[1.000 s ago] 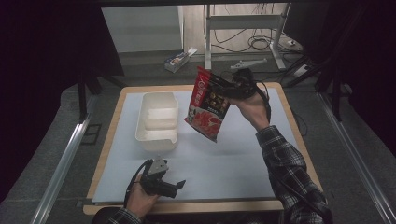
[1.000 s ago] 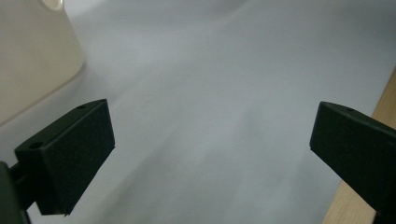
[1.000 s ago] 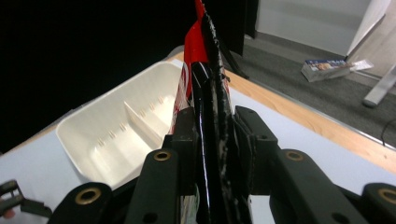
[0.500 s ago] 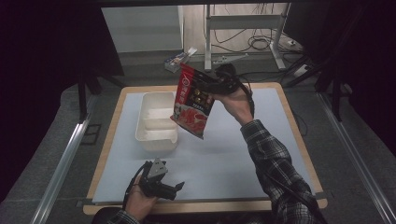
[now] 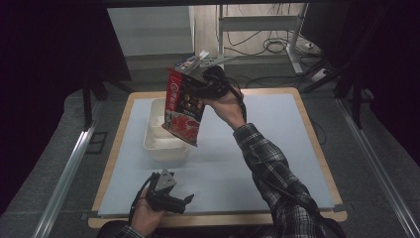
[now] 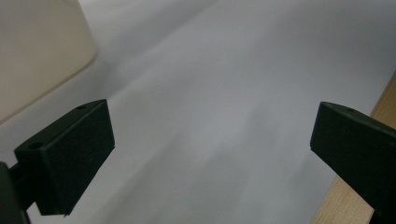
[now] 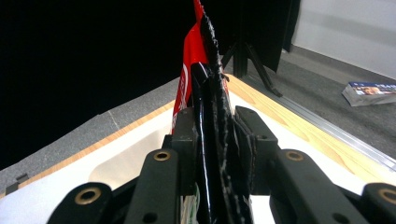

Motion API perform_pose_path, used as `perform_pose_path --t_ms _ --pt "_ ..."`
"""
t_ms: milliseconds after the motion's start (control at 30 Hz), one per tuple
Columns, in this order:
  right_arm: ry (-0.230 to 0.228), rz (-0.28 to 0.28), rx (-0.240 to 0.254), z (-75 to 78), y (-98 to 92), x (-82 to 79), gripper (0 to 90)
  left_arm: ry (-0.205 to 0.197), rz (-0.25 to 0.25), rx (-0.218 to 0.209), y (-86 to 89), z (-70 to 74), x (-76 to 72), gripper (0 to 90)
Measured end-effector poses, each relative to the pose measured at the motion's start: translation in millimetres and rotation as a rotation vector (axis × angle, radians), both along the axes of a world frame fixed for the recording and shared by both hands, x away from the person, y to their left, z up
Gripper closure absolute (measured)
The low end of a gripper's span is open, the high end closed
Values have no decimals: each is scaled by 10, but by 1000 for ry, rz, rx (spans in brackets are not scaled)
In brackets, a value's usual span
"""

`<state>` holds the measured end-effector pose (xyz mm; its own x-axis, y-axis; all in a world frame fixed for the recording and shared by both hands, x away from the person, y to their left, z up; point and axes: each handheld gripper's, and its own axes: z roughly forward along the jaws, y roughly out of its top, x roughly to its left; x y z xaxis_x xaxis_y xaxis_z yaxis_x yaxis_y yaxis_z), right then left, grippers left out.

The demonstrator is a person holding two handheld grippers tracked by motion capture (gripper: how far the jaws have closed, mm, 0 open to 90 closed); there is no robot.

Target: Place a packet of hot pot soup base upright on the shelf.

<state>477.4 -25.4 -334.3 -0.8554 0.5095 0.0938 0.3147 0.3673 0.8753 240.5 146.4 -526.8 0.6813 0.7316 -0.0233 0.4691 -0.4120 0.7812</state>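
The red snack pouch, pinched in the right gripper, should be lowered squarely above the white tub before release.

No text can be read: the red snack bag carries print and a round white mark, and a booklet lying on the floor has lettering, all too small and blurred to make out

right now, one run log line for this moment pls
right claw: shut on red snack bag | bag: held in the air above white tray | left claw: open, holding nothing, low over blue mat
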Motion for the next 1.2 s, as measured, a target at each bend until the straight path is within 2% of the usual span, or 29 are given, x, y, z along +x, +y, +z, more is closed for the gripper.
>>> perform_pose_path --t_ms 267,467,700,733,833,900,1000,1067,1100,1200 --pt "-34 37 -31 -92 389 -25 704 0 0 -4 -4 -2 -8 0" --pt "-44 42 -71 -223 552 -57 701 3 -3 -3 -5 -2 -8 0" --pt "-22 46 -85 -414 599 -68 697 5 -5 2 -7 -2 -8 0" --pt "-17 49 -101 -516 613 -77 691 6 -5 1 -7 -2 -8 0" --pt "-8 49 -102 -597 609 -79 687 6 -6 5 -9 -3 -8 0" --pt "19 50 -101 -675 581 -60 680 7 -8 5 -13 -4 -8 0" --pt "42 48 -86 -731 510 -23 678 8 -9 5 -16 -7 -5 0" --pt "40 39 -111 -757 472 4 682 9 -11 7 -19 -11 -3 0" --pt "72 40 -92 -775 435 39 678 10 -11 7 -19 -12 -2 0" --pt "84 48 -82 -779 421 54 667 7 -10 4 -17 -6 -5 0"
